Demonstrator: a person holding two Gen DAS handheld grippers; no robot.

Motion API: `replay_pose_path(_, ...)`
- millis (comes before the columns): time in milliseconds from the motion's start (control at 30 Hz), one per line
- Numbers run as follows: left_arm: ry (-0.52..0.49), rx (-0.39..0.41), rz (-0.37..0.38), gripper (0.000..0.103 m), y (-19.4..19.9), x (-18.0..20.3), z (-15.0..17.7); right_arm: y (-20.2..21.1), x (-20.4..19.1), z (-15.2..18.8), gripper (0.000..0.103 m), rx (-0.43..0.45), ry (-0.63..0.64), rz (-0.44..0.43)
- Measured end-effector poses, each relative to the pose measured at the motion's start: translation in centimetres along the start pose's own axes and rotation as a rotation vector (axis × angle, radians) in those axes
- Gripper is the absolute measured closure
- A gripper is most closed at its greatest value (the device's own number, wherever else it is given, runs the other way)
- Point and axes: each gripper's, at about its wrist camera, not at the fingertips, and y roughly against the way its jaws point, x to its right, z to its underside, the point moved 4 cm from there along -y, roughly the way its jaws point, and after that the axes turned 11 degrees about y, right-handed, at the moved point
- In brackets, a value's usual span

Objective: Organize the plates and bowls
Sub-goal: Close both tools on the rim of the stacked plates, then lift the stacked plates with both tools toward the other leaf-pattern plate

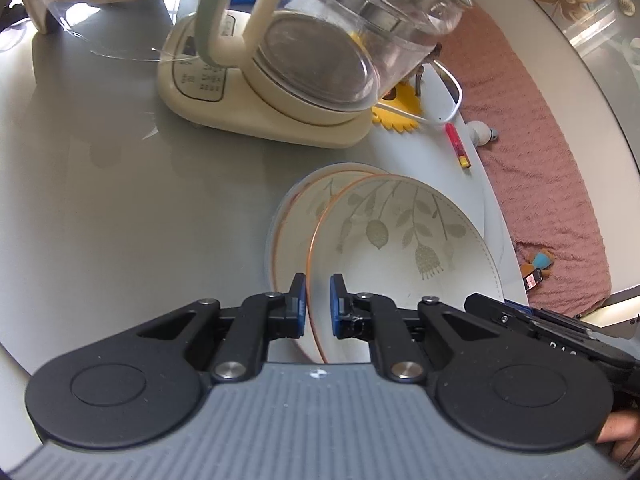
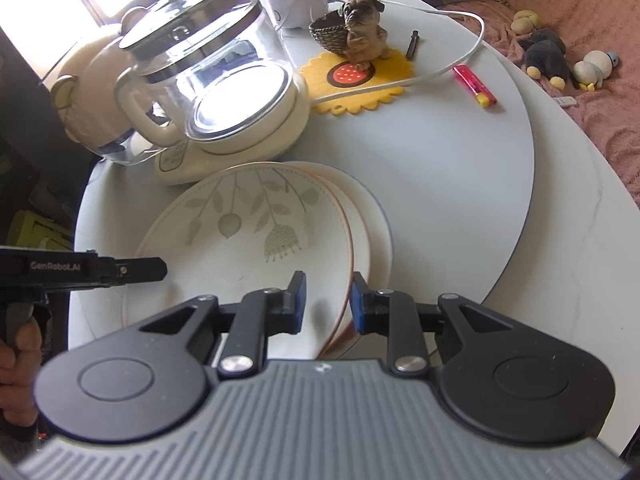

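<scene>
A white plate with grey leaf print and an orange rim [image 1: 404,240] sits tilted on top of a second matching plate [image 1: 304,208] on the round table. My left gripper [image 1: 318,304] straddles the top plate's near rim, its blue pads a little apart from it. In the right wrist view the top plate [image 2: 240,236] lies over the lower plate [image 2: 372,216]. My right gripper [image 2: 328,300] straddles the top plate's right rim with a gap at each pad. The left gripper's body [image 2: 100,270] shows at the plate's left edge.
A glass kettle on a cream base [image 2: 224,92] stands just behind the plates. A yellow sunflower mat [image 2: 356,76] with a dog figurine [image 2: 362,32], a white cable [image 2: 460,60] and a red lighter [image 2: 474,86] lie at the back right. A pink rug [image 2: 580,80] with toys lies beyond the table's edge.
</scene>
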Motion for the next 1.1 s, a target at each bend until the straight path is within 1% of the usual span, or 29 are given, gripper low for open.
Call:
replay_pose_path(133, -0.039, -0.007, -0.017, 0.090, -0.8, 1.0, 0.2, 0.1, 0.9, -0.3, 0.077, 0.001, 0.009, 0.008)
replay_pose_path(267, -0.023, -0.011, -0.036, 0.090, -1.2, 1.0, 0.6, -0.3, 1.7, -0.6, 0.077, -0.004, 0.020, 0.003)
replay_pose_path(333, -0.024, -0.006, -0.051, 0.090, -1.5, 1.0, 0.7, -0.4, 1.8, -0.9, 0.077, -0.012, 0.046, -0.017)
replay_pose_path(400, -0.005, -0.013, -0.045, 0.090, -1.8, 0.9, 0.7, -0.6, 2.2, -0.9, 0.077, -0.019, 0.025, -0.031)
replay_pose_path(500, -0.031, -0.012, -0.071, 0.090, -2.2, 1.1, 1.0, -0.8, 2.1, -0.9, 0.077, -0.016, 0.046, -0.017)
replay_pose_path(633, -0.064, -0.011, -0.096, 0.089, -2.7, 1.7, 1.1, -1.2, 2.2, -0.9, 0.077, -0.021, 0.040, -0.005)
replay_pose_path(800, -0.074, -0.009, -0.104, 0.089, -2.9, 1.8, 1.1, -1.2, 2.2, -1.0, 0.077, -0.011, 0.037, -0.001)
replay_pose_path(1033, -0.082, 0.004, -0.121, 0.089, -3.0, 2.1, 1.2, -1.7, 2.3, -0.9, 0.077, -0.019, 0.051, 0.005)
replay_pose_path(1100, -0.075, -0.004, -0.124, 0.089, -3.3, 2.1, 1.2, -1.9, 2.5, -0.9, 0.077, -0.024, 0.034, -0.002)
